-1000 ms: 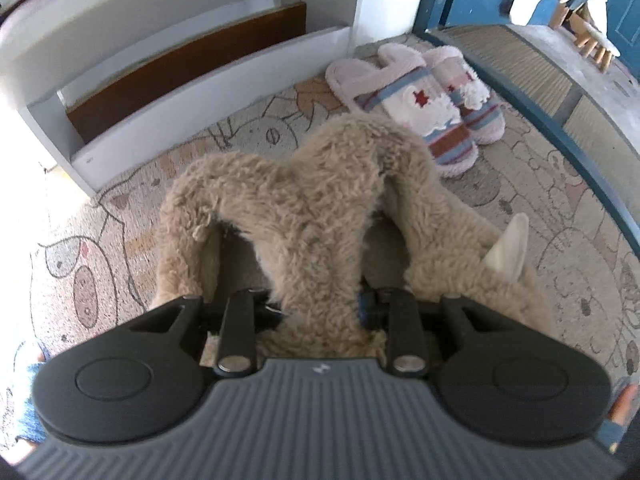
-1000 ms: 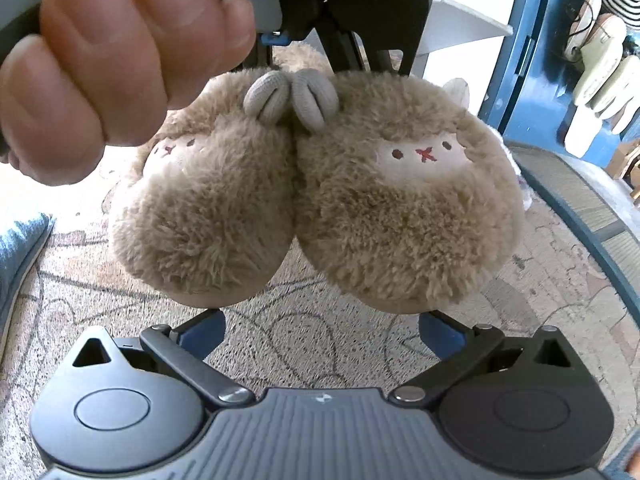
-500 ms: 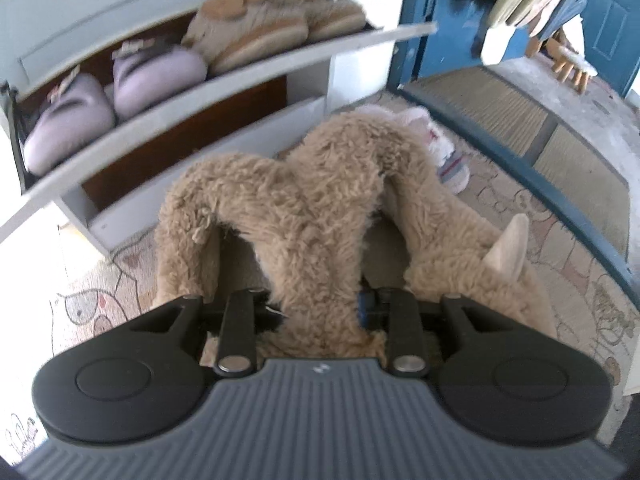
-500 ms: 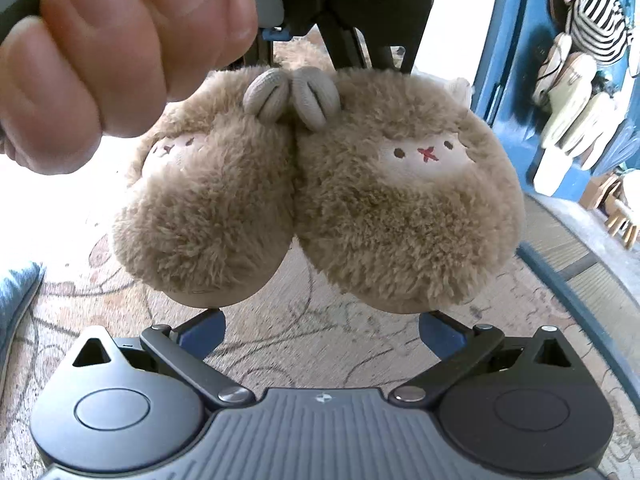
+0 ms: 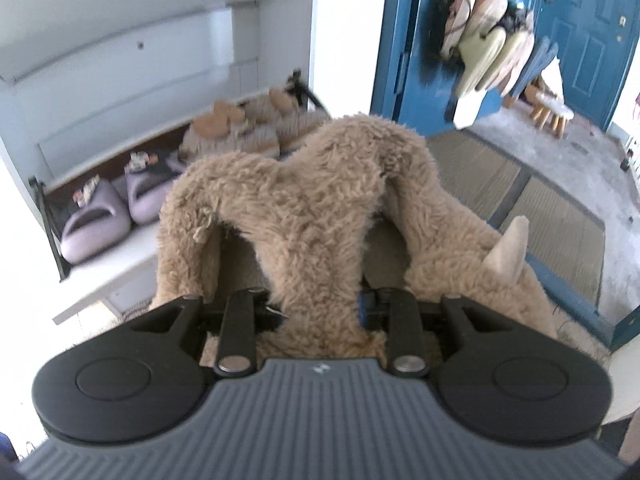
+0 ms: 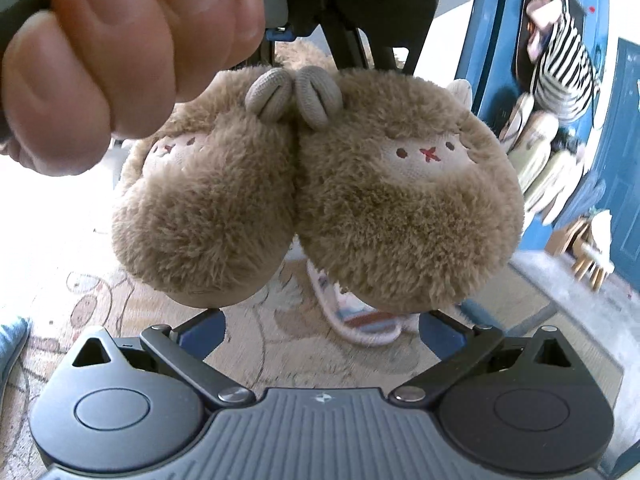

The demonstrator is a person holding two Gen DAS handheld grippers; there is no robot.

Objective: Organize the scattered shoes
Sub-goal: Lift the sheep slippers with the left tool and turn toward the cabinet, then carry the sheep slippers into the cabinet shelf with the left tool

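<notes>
We see left tongs (image 5: 320, 312) clamped on the pair of fluffy brown slippers (image 5: 320, 200), hanging in the air | right tongs (image 6: 320, 320) spread wide, empty, below the toes | beyond: shelf (image 5: 132, 252) with purple slippers (image 5: 96, 224) at its left end.

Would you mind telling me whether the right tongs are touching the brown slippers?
Apart. The right wrist view shows the right tongs open beneath the brown slippers, with carpet visible between.

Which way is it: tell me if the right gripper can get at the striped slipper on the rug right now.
Probably not: the right gripper is open, but the fluffy brown slippers held by the left gripper hang between it and the striped slipper.
</notes>
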